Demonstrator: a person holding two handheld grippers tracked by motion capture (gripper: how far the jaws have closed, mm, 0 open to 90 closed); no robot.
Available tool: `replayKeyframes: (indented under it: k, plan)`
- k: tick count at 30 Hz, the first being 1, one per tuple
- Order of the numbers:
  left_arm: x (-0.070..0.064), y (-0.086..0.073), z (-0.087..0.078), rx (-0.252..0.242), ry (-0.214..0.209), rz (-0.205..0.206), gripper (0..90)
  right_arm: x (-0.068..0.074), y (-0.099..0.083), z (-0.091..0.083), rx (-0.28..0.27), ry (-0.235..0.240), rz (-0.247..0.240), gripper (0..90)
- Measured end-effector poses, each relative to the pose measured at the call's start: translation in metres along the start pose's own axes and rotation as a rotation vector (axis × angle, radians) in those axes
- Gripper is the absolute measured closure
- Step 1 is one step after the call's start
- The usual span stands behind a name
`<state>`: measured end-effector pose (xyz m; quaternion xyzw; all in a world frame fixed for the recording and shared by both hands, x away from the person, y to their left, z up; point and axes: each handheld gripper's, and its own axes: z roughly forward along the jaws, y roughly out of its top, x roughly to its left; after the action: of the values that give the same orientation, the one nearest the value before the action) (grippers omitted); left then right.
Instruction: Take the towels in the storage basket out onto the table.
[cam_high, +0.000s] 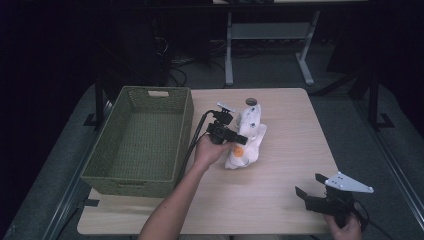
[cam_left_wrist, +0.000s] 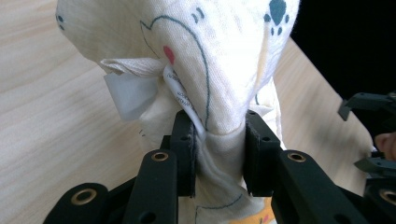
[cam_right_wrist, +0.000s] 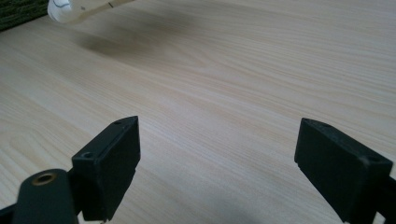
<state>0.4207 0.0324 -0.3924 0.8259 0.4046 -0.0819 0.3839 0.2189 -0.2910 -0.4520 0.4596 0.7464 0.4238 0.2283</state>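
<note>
My left gripper (cam_left_wrist: 218, 154), mid-frame on an outstretched forearm, pinches the white cloth (cam_high: 246, 140) tight, while my right gripper (cam_right_wrist: 219, 172) (lower right corner) rests wide open, empty.

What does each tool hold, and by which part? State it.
The left tool pinches the white cloth by a bunched fold beside its label. The right tool is open, holding nothing.

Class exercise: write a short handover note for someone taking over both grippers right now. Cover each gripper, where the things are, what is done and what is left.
Left gripper: jaws shut on the white printed cloth, bunched at mid-table.
Right gripper: jaws open, holding nothing, over bare table at the near right.
Green woven basket: at the left, nothing in it.
Done: cloth gripped.
Left, probably: carry it into the basket and release.
</note>
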Motion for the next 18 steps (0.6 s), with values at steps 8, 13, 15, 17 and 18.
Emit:
replayKeyframes:
  k: [8,13,15,17,18]
  plan:
    - [0.005,-0.007,0.016,0.022,0.030,-0.011,68.6,0.001,0.000,0.001,0.006,0.005,-0.012,13.9]
    - [0.003,-0.008,0.025,0.040,0.053,0.006,68.9,0.002,0.000,0.001,0.004,0.009,-0.011,13.9]
    - [0.003,-0.008,0.027,0.042,0.061,0.011,68.9,0.001,0.001,0.001,0.004,0.012,-0.017,13.9]
    - [0.003,-0.008,0.028,0.048,0.068,0.010,68.9,0.002,0.001,0.001,0.004,0.012,-0.020,13.9]
    - [0.003,-0.008,0.029,0.046,0.069,0.009,68.9,0.002,0.001,0.001,0.003,0.013,-0.020,14.0]
